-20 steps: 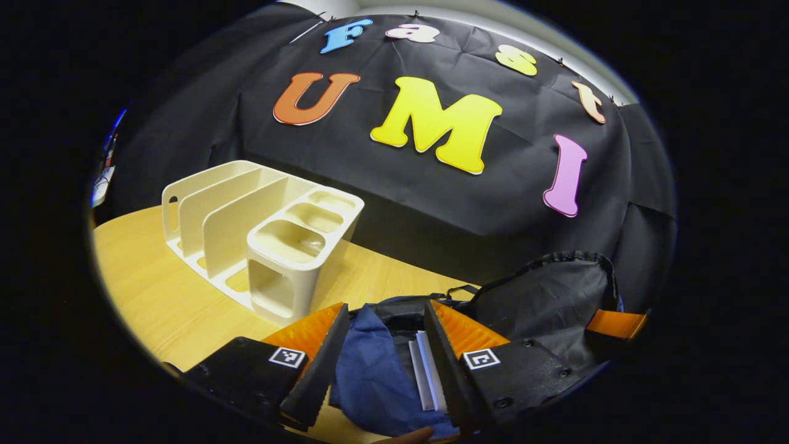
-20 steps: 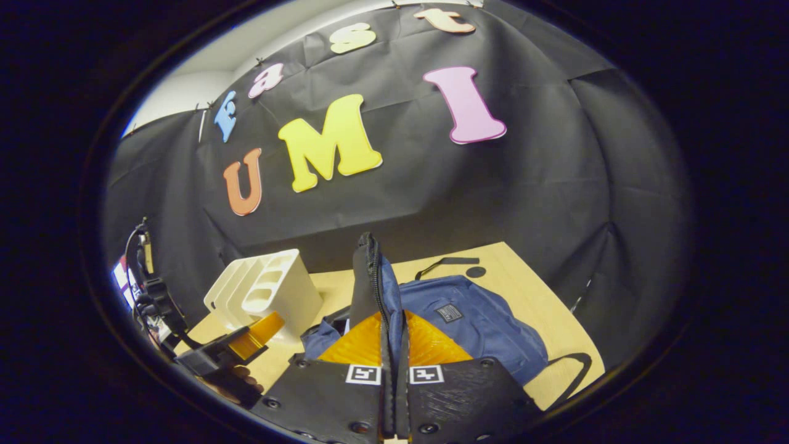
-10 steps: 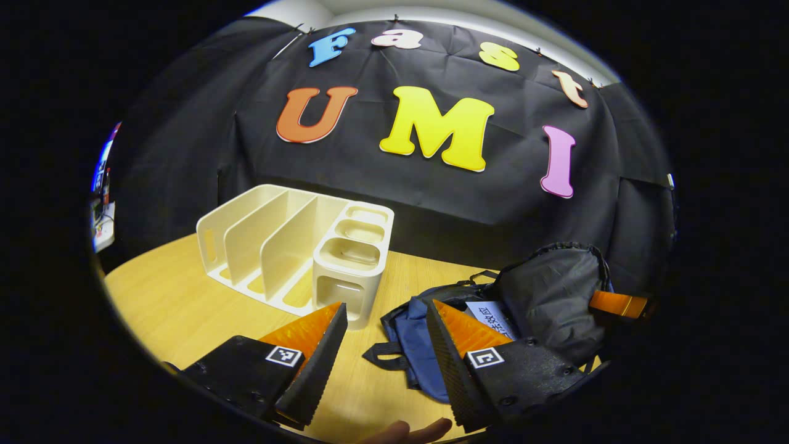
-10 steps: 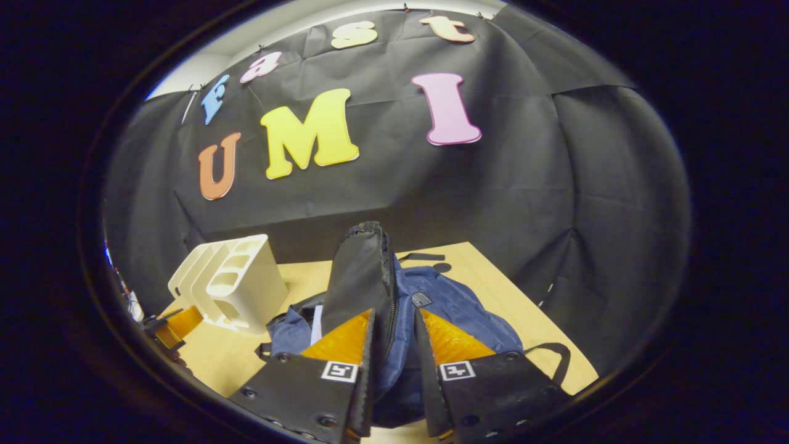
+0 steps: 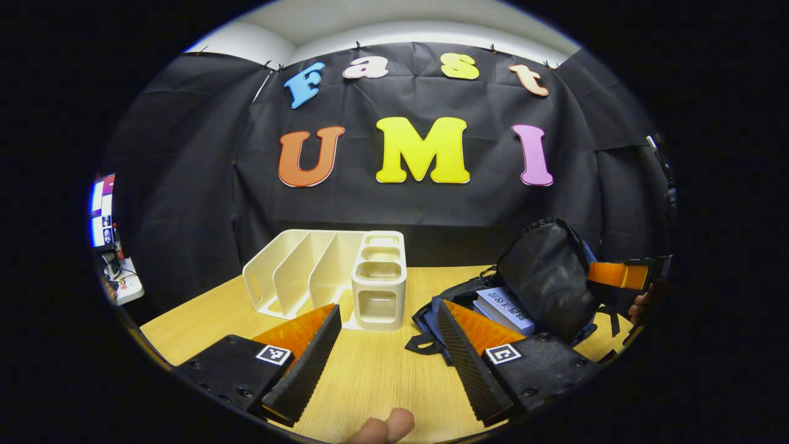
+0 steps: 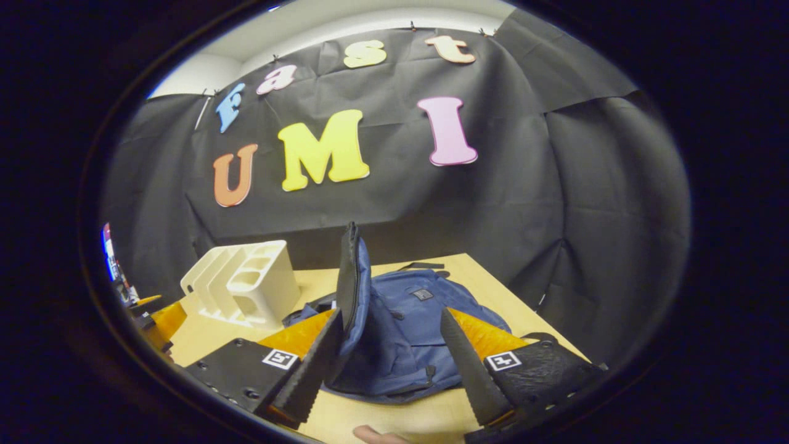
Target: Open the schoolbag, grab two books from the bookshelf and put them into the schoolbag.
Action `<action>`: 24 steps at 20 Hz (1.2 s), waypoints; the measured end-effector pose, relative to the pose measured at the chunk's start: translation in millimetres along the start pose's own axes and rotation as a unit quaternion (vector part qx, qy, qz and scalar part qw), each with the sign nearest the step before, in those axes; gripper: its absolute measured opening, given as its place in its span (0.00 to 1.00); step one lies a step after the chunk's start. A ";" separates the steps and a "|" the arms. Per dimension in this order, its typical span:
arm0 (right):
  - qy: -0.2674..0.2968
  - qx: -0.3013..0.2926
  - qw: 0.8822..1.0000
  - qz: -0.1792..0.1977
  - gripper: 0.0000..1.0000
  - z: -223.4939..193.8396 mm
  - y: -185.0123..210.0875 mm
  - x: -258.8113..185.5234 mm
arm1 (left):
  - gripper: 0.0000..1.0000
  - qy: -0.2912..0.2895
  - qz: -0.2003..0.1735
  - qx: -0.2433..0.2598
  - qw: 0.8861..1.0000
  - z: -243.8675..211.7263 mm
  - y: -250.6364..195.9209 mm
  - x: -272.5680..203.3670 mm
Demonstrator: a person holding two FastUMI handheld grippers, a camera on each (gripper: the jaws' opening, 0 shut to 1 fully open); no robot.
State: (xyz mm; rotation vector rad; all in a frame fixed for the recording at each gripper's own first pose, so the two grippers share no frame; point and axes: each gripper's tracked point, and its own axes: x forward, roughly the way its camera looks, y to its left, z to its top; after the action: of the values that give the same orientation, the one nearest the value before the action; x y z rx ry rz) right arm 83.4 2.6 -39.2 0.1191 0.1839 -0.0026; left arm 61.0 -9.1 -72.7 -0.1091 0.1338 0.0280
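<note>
**Schoolbag open on counter, books inside, both tools spread**

Schoolbag (image 5: 542, 277): blue, lying on the wooden counter (image 5: 203, 314) to the right of the bookshelf. Its flap stands upright, black lining facing the left gripper view. In the right gripper view the same flap (image 6: 352, 277) rises as a thin vertical edge with the zipper along it, the blue body of the bag spreading out behind and to the right.

Books (image 5: 505, 306): a pale cover with a printed label lies flat inside the bag mouth, just under the raised flap. How many books lie there I cannot tell.

Bookshelf (image 5: 336, 279): cream plastic rack with upright dividers and a stack of small cup-like compartments at its near end. It stands on the counter near the bag, not touching it. No books seen in its slots.

Left tool (image 5: 388, 336): fingers wide apart, nothing between them, above bare counter, between rack and bag. A fingertip (image 5: 385, 427) of the person shows at the bottom edge.

Right tool (image 6: 389, 351): fingers apart, held low just in front of the bag. The flap's lower edge sits close beside the left finger; contact cannot be judged. In the left gripper view this tool appears at the far right, beside the flap.
</note>
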 end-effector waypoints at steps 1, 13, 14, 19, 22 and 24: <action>-0.010 -0.006 1.000 0.005 0.95 2.4 3.5 -11.6 | 0.98 0.000 0.002 -0.003 1.000 1.4 2.8 -9.0; -0.117 -0.022 0.993 -0.005 0.94 22.1 -13.8 -144.0 | 0.97 -0.033 -0.005 0.016 0.999 44.6 20.6 -94.2; -0.129 -0.022 0.991 -0.004 0.94 28.1 -11.4 -151.9 | 0.97 -0.034 0.000 0.018 0.999 46.6 26.8 -99.3; -0.170 -0.055 0.984 -0.017 0.96 45.3 -8.9 -177.9 | 0.98 -0.073 0.010 0.033 0.997 66.7 41.2 -117.2; -0.171 -0.073 0.982 -0.009 0.95 41.7 -5.0 -184.0 | 0.97 -0.069 0.017 0.025 0.997 58.9 47.3 -118.7; -0.166 -0.078 0.983 -0.007 0.96 38.0 -9.1 -184.0 | 0.98 -0.062 0.008 0.017 0.998 55.4 43.1 -115.3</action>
State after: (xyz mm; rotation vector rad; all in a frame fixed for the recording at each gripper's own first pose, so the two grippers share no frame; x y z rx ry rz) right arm -90.7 -12.5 30.4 -0.0393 -0.1496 -0.0218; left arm -47.5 37.5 -7.1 -0.0712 0.0120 0.0487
